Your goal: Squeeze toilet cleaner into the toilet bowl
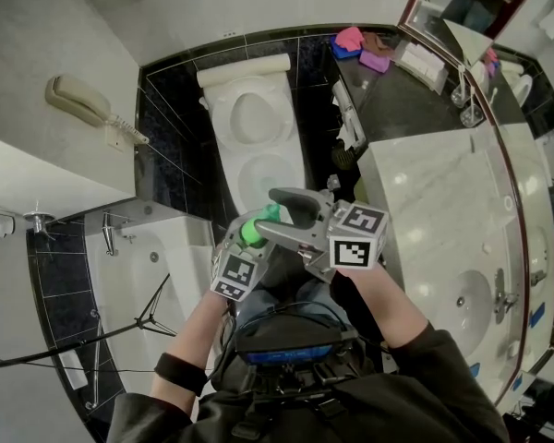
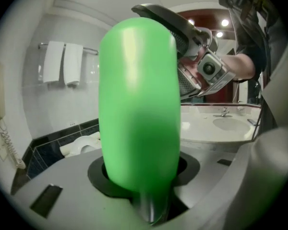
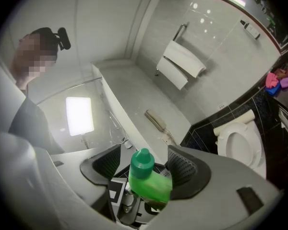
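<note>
Here, bathtub [image 1: 157, 266]: white, to the left of the toilet in the head view, set against the same black-tiled wall.
Vanity counter [image 1: 434, 201]: pale marble with a round basin, to the right of the toilet in the head view.
Toilet [image 1: 254, 146]: white, its lid raised against the black tiles and the bowl uncovered.
Left gripper [image 2: 144, 176]: held in front of the toilet, on the bathtub side. Its jaws are closed around the lower body of the bottle, which stands up between them and fills most of the left gripper view.
Right gripper [image 3: 145, 166]: held in front of the toilet, on the counter side, and reaches across toward the left gripper. Its jaws stand wide apart, with the top of the bottle between the ribbed pads. A clear gap shows on each side of the cap.
Bottle [image 1: 254, 229]: smooth, bright green plastic with a rounded, slightly flattened body. It is carried by the left gripper and, in the head view, sits just at the near edge of the toilet bowl.
Cap [image 3: 142, 163]: darker green, a short collar with a small domed tip, leaning toward the right gripper's camera.
</note>
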{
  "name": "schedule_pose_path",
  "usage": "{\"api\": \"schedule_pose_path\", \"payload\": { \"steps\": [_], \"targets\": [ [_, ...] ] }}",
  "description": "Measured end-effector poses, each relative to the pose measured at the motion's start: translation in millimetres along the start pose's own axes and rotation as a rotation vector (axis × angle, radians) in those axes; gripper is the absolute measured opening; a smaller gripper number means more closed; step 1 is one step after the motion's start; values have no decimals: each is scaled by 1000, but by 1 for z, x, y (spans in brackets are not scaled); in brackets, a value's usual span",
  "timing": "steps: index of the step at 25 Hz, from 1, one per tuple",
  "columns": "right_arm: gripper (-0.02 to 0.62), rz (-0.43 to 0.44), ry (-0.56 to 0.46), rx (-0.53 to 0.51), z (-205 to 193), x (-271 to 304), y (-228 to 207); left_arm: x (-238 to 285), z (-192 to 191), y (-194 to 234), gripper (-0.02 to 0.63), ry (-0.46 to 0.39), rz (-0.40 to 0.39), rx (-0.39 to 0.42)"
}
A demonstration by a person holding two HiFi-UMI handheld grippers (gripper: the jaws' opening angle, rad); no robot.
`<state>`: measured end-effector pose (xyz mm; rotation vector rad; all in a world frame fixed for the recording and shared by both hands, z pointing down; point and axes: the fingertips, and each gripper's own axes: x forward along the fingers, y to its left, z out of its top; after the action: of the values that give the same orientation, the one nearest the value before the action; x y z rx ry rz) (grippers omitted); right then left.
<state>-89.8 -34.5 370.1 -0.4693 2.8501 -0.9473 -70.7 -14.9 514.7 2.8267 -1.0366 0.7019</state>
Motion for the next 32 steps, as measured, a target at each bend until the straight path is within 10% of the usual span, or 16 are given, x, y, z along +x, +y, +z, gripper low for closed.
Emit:
{"api": "schedule_pose_path", "payload": {
  "steps": [7,14,24,32],
  "targets": [
    [327,228,-59,-207,19,-4,41,-33,31,-35,193,-65,-373,-44],
    [314,406,-121,-293,32,-6,74,-61,46,-50,193,-67,-571,-55],
    [192,505,-87,-367,30,-3,108,-82,56,-70,193,-73,-720,-45],
    [167,478,-96,-330,30,-5,104,-75,58,-65,193,-67,-651,-29]
  ]
}}
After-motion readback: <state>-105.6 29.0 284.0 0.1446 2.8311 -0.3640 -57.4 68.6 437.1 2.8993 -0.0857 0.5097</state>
